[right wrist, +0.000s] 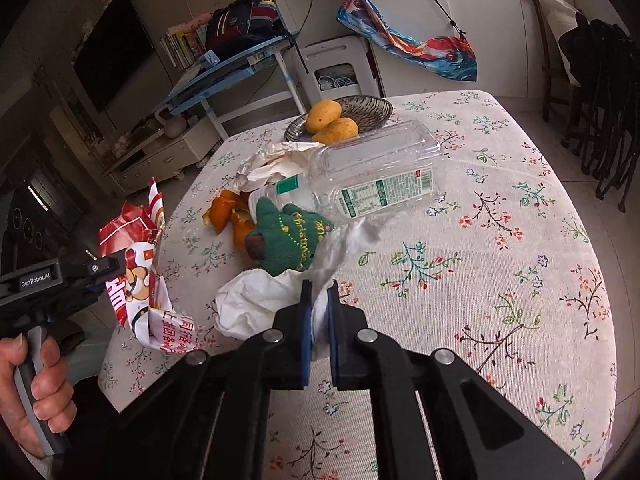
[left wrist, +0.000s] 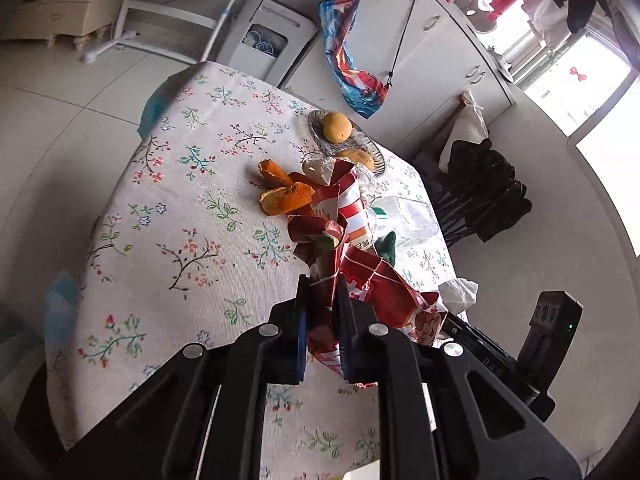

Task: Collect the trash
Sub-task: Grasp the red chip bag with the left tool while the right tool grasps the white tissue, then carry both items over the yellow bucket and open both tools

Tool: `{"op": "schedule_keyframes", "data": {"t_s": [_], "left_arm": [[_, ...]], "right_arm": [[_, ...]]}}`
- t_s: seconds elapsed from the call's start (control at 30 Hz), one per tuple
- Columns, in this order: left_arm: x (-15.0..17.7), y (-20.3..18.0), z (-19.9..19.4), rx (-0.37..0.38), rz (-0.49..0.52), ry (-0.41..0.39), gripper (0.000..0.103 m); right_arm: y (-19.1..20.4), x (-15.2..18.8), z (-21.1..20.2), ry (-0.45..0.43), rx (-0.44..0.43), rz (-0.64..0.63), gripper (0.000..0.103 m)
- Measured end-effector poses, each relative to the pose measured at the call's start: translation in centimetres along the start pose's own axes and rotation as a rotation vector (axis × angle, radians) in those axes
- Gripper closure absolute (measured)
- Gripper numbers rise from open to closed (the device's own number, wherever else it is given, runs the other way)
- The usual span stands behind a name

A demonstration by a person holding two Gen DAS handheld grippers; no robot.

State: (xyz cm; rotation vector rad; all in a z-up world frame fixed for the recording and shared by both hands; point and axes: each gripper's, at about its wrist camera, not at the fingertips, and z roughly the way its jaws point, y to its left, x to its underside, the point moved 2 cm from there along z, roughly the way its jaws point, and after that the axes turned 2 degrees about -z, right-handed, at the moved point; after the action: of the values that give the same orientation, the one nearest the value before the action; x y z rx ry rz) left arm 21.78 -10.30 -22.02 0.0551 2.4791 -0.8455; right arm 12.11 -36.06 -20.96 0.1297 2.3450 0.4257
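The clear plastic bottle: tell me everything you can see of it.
The bottle lies on its side on the floral tablecloth, squashed and looking empty. It is clear, thin plastic with a flat-sided body and a white-and-green printed label. Its neck end points toward the green knit toy, which hides the cap; its base points toward the dish of mangoes. Crumpled white paper lies against it. Neither pair of tongs touches it.

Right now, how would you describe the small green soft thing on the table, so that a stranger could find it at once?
Look at the table with the flowered tablecloth, then at the heap of trash near its middle. In front of the clear plastic bottle and beside the orange peels lies a green plush toy. It is the only soft, dark green thing there, with gold lettering and a brown end.
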Motion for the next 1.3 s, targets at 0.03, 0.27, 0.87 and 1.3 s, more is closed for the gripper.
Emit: {"op": "schedule_keyframes", "data": {"t_s": [0.03,0.27,0.87,1.3], "left_arm": [[0.6,-0.4,-1.0,-0.003,0.023,0.003,0.091],[7.1,-2.4,-6.1,-0.054,0.212,0.056,0.091],[22.1,-2.6,-3.6,-0.140,0.394,0.313,0.081],[19.2,-6.1,-7.2,-0.196,0.492,0.105,0.039]], "right_arm": [[0.4,0.5,-0.8,-0.002,-0.010,-0.002,0.095],[4.3,6.7,-5.5,0.079,-0.033,-0.134,0.095],[3.7,16.2,-7.3,0.173,0.163,-0.102,0.040],[2.7,15.7,-8.7,0.047,0.129,-0.012,0.034]]}}
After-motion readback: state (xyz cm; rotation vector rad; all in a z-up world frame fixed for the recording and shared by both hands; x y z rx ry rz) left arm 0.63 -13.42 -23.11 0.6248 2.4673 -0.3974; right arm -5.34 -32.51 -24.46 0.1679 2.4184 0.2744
